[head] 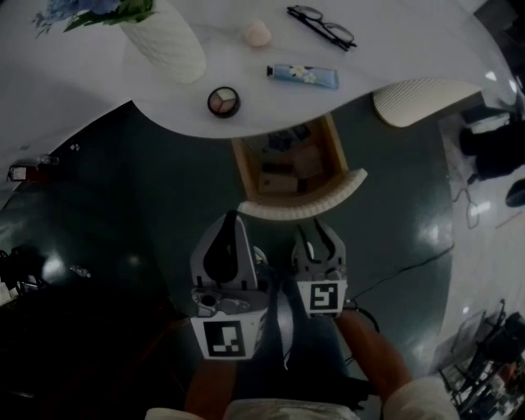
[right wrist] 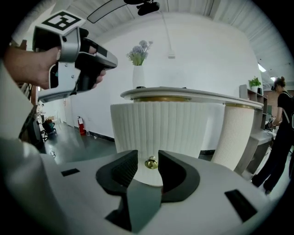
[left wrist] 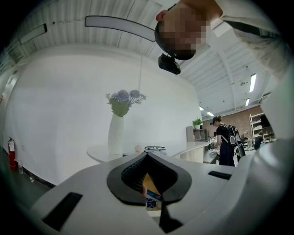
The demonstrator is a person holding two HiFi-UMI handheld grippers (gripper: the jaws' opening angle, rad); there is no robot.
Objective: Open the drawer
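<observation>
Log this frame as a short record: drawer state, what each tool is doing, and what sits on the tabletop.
drawer: pulled out from under the table, ribbed front toward the person, boxes inside
knob: gold, on the ribbed front, seen between the right tool's jaws, pads not pressing it
right tool: open, holding nothing
left tool: jaw tips together, empty, clear of the drawer
tabletop: vase with flowers, glasses, tube, compact, pale rounded object
</observation>
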